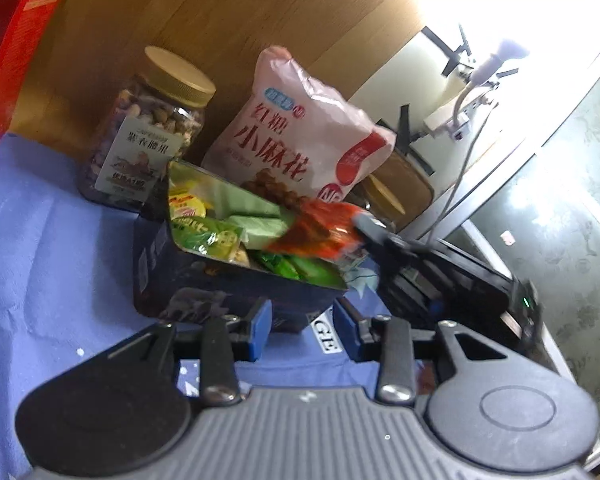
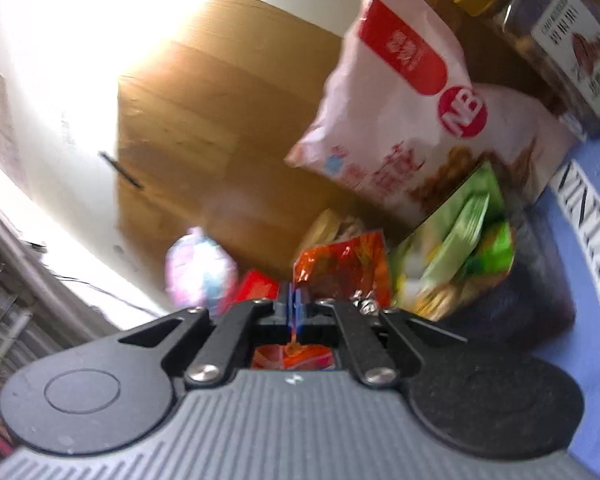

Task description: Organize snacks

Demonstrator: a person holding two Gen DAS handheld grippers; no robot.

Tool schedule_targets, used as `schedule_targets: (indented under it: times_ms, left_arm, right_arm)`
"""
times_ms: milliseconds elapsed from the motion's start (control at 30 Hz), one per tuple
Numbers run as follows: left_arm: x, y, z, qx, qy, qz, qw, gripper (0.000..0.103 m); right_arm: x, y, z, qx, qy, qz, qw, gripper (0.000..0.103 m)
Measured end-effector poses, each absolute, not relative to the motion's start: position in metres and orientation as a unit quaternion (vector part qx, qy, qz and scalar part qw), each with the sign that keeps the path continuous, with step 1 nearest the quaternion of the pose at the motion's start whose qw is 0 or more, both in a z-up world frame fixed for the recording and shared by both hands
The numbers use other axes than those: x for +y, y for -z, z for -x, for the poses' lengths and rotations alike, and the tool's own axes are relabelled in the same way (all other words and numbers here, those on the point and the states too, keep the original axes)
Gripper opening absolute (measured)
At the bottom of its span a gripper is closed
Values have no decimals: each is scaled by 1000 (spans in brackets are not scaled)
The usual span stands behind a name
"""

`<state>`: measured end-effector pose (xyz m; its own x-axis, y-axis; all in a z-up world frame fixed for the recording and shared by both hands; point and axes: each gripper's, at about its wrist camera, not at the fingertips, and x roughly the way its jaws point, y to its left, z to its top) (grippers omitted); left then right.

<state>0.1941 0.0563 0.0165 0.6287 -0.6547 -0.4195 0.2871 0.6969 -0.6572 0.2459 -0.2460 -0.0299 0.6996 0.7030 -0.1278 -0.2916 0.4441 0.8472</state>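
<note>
A dark blue box (image 1: 204, 280) stands on a blue cloth, filled with green and yellow snack packets (image 1: 204, 236). Just in front of its near corner my left gripper (image 1: 302, 324) is open, the blue pads (image 1: 260, 326) a little apart, with cloth showing beside the corner and nothing held. My right gripper (image 1: 360, 222) reaches in from the right, shut on an orange-red snack packet (image 1: 320, 232) that hangs over the box's right end. In the right wrist view the right gripper (image 2: 294, 300) pinches that packet (image 2: 340, 268) beside the box (image 2: 540, 300).
Behind the box stand a nut jar with a gold lid (image 1: 140, 148), a pink snack bag (image 1: 296, 132) and another jar (image 1: 396, 192). A red carton (image 1: 12, 60) is at far left. A wooden panel (image 1: 200, 20) backs the table. A pale packet (image 2: 200, 264) lies at the right.
</note>
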Motion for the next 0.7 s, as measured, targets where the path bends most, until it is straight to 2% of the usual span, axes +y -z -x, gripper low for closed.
schedule_targets:
  times_ms: [33, 167, 433, 500, 700]
  left_arm:
    - [54, -13, -195, 337, 274, 272, 858, 34]
    - [51, -3, -193, 350, 271, 253, 860, 34]
    - [38, 22, -176, 380, 267, 242, 852, 34]
    - [33, 27, -167, 383, 266, 227, 855, 40]
    - [17, 44, -151, 401, 270, 195, 853, 41]
  right_arm:
    - [-243, 35, -252, 248, -281, -404, 835, 10]
    - [-240, 39, -246, 246, -211, -317, 891, 12]
    - [-267, 38, -168, 191, -191, -316, 909, 14]
    - [-274, 47, -141, 194, -184, -316, 910, 16]
    - [-292, 77, -77, 231, -153, -338, 899, 16]
